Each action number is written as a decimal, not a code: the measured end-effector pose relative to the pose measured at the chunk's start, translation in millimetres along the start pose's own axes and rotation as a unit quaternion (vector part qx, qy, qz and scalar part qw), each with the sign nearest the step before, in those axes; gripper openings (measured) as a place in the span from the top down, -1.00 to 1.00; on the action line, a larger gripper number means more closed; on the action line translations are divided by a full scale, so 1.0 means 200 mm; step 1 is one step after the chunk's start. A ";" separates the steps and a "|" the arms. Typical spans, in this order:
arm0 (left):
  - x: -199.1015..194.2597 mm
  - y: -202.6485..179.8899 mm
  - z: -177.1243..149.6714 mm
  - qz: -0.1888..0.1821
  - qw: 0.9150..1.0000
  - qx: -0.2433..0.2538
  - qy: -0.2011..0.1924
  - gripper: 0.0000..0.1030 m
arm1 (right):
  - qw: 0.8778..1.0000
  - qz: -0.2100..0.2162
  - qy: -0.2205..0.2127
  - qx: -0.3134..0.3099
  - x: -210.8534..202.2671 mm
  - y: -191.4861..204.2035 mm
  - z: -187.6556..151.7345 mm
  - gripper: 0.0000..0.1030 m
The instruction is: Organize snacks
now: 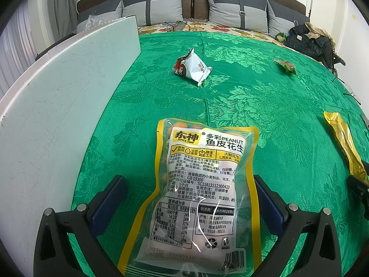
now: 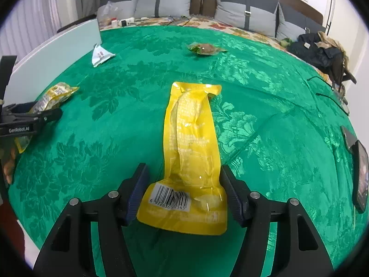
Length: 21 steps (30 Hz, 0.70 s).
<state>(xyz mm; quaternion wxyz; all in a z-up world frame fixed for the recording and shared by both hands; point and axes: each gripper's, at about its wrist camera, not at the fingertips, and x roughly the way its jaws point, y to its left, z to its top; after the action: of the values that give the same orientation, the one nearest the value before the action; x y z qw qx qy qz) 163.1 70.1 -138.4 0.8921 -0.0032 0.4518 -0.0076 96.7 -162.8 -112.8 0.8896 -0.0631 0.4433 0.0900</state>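
Left gripper [image 1: 191, 198]: jaws spread wide, released; the peanut bag [image 1: 198, 194] lies flat between the fingers, a gap showing at the left pad, the right pad close beside the bag's edge.
Right gripper [image 2: 185, 192]: jaws parted around the barcode end of the yellow packet [image 2: 191, 152]; whether the pads press it I cannot tell.
Beyond the left fingers: white snack pack [image 1: 192, 68] ahead, green wrapper [image 1: 286, 65] far right.
Left of the left fingers: white board [image 1: 57, 106] standing on edge.
Underneath: green cloth [image 2: 265, 106].
Right of the right fingers: phone [image 2: 361, 175] at the cloth's edge.
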 end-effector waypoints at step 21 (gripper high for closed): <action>0.00 0.00 0.00 0.000 1.000 0.000 0.000 -1.00 | 1.000 0.003 -0.015 0.010 0.00 -0.02 -0.03 -0.56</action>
<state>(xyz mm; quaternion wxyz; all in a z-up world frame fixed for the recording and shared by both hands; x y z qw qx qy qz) 163.0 70.2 -138.3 0.8921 -0.0032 0.4517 -0.0075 92.0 -168.7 -115.8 0.8965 -0.0514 0.4307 0.0897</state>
